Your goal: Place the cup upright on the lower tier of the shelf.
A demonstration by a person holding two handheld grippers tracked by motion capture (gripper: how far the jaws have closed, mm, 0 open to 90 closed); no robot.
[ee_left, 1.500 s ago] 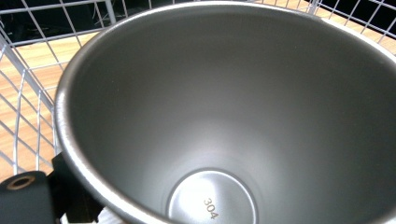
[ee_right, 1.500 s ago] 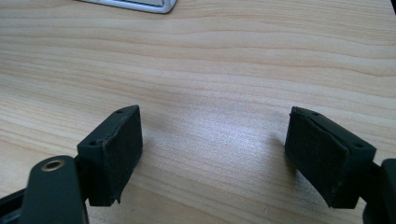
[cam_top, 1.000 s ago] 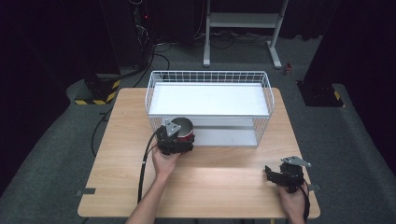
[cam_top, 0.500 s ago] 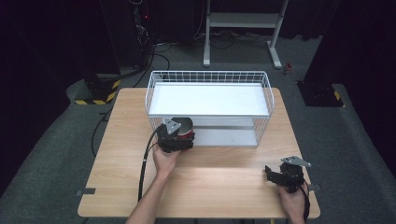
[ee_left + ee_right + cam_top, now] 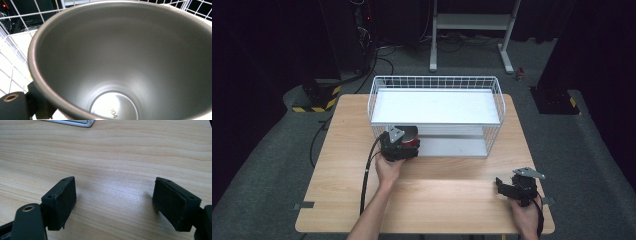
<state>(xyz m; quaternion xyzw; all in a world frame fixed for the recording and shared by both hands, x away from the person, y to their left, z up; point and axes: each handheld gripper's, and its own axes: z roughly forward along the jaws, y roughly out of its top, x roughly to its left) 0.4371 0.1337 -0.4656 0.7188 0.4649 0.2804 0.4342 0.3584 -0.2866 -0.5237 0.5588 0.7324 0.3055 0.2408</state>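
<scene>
My left gripper [image 5: 403, 144] is shut on the rim of a cup that is red outside [image 5: 412, 143] and bare steel inside. It holds the cup against the front left wall of the white wire basket [image 5: 436, 79]. In the left gripper view the cup's grey interior [image 5: 130, 62] faces the camera, with one black jaw at the lower left under the rim and the basket wires [image 5: 15, 45] behind. My right gripper [image 5: 511, 189] rests on the wooden table [image 5: 447, 200] at the front right. Its jaws stand wide open over bare wood, the right gripper [image 5: 113, 202] holding nothing.
The basket has a white floor and stands at the table's far middle. A black cable [image 5: 366, 175] trails from the left gripper along the forearm. Dark floor, cables and a white stand [image 5: 472, 22] lie beyond the table.
</scene>
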